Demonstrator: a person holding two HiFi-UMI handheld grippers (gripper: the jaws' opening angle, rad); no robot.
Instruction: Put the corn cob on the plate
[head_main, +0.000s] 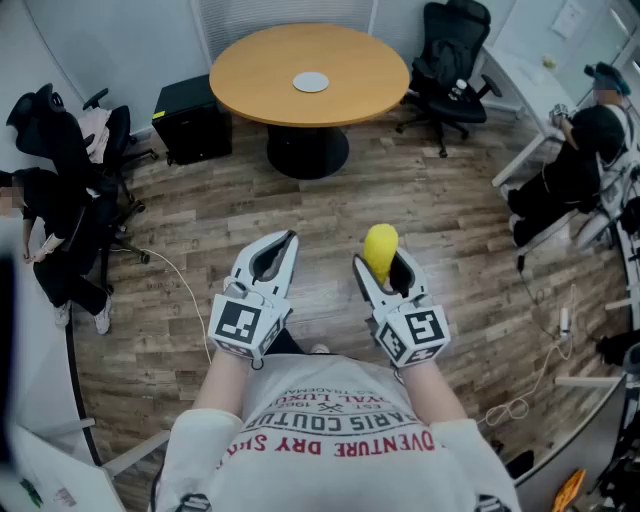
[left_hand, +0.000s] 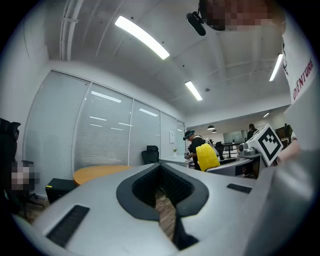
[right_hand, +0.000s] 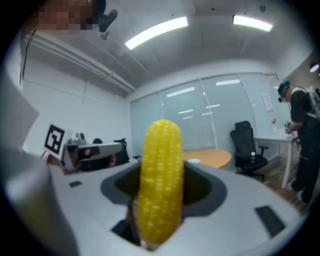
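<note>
Chairs draped with dark clothes (head_main: 60, 190) stand to the left of the round wooden table (head_main: 250, 70), and a black box (head_main: 192, 125) sits on the floor under that table's left edge. A small pale plate (head_main: 311, 82) lies at the middle of the table top.

On the near side of the table, well short of it and above the plank floor (head_main: 470, 300), the person holds both tools side by side and about level. The left gripper (head_main: 288, 240) has its jaws drawn together at the tips. Its own view (left_hand: 161, 170) shows nothing in the dark hollow between them, only floor through the slit.

Just right of it, the right gripper (head_main: 378, 264) is clamped on the corn cob (head_main: 380, 248). The cob stands upright in the jaws' hollow, its rounded top above them (right_hand: 160, 185), so it is well apart from the plate.

A black office chair (head_main: 450, 60) stands at the table's right. Further right, a person in dark clothes (head_main: 585, 165) sits at a white desk.
</note>
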